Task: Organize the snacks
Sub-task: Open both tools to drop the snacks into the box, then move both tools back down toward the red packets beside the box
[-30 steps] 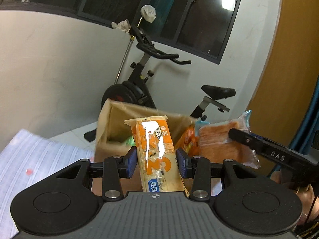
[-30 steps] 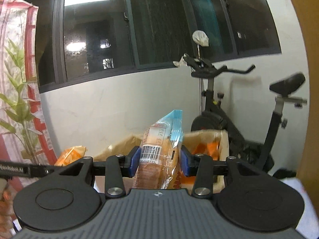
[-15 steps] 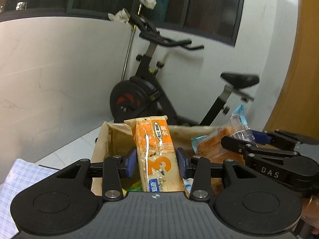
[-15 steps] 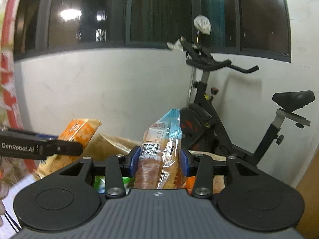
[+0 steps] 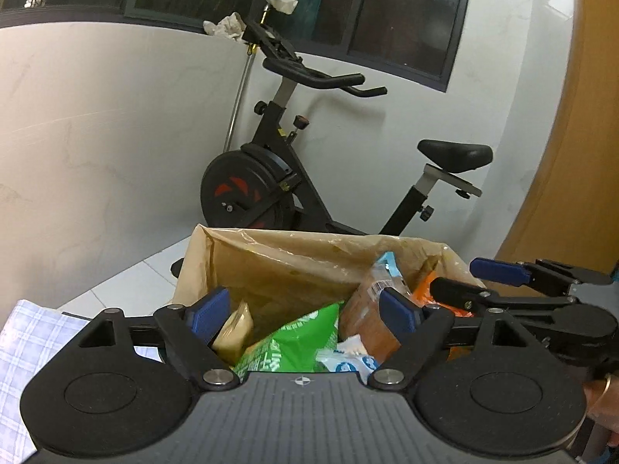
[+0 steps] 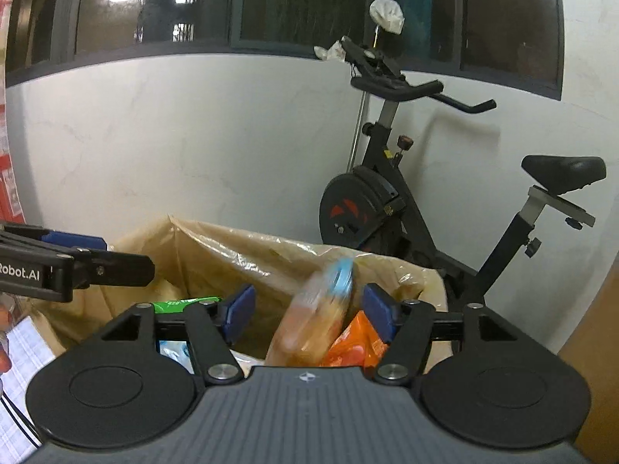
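Both tools hang over the open cardboard box lined with translucent brownish plastic film (image 5: 294,266), and both are letting go. The left gripper (image 5: 303,315) has its jaws opening, already wide, with nothing pressed between the blue pads (image 5: 209,311); the pale beige snack packet (image 5: 234,328) lies just inside the left pad, down among the other packets in the box. The right gripper (image 6: 309,311) is also opening, and the clear-wrapped orange bread packet with a blue end seal (image 6: 321,309) sits blurred between its pads, touching neither as far as I can tell, apparently dropping into the box's right-hand side next to an orange crinkly bag (image 6: 356,338).

The risks come from the pile below. A green foil bag (image 5: 298,340) and a white-and-blue sachet (image 5: 348,359) already fill the middle of the box, so the bread packet may land tilted on top and lean against the box's right wall instead of settling. The loose liner film at the rim could snag a pad as either tool pulls back, dragging the liner or a packet up with it. The two grippers are near each other over the box's right corner, so a careless withdrawal could knock one against the other. The soft bread would also crush if anything were pushed down on it.
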`<state>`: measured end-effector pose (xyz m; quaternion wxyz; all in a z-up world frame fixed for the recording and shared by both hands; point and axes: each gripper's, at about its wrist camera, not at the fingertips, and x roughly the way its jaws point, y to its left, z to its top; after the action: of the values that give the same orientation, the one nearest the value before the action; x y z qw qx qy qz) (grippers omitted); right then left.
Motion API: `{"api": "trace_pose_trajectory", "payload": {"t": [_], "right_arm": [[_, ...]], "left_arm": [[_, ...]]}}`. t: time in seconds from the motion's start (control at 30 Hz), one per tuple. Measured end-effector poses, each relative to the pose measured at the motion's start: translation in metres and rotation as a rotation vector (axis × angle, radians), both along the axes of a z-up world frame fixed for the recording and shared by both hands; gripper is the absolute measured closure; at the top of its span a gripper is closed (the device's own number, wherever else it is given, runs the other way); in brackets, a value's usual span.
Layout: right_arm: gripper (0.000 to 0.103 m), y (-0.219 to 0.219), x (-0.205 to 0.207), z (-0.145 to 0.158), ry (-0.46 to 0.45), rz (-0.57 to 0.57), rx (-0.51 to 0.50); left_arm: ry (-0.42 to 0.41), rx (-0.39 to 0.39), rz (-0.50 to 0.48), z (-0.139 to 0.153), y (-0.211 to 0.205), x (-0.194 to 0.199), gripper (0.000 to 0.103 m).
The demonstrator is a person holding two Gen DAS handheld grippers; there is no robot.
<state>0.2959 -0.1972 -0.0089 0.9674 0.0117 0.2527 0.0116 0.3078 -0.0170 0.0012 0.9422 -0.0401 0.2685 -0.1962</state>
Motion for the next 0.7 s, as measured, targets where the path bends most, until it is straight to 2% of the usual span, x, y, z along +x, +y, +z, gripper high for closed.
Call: {"api": "trace_pose_trajectory", "payload": {"t": [0.2,0.4,0.53,0.7], "right_arm": [[0.038,-0.001,-0.038,0.017,-0.055,0.032,0.072],[0.038,0.001,-0.088,0.018,-0.087,0.048,0.16],[0.038,0.003,-0.121,0.008,-0.097,0.039,0.208],[0.038,0.003,-0.152,-0.017,-0.088,0.011,0.262]], "left_arm": [[-0.012,-0.003,-0.012,0.011,0.009,-0.03,0.017],[-0.024,0.01,-0.003,0.015,0.03,-0.076,0.017],[0.007,-0.032,0.013,0.002,0.053,-0.103,0.017],[0.034,-0.024,0.035,-0.027,0.067,-0.126,0.017]]}}
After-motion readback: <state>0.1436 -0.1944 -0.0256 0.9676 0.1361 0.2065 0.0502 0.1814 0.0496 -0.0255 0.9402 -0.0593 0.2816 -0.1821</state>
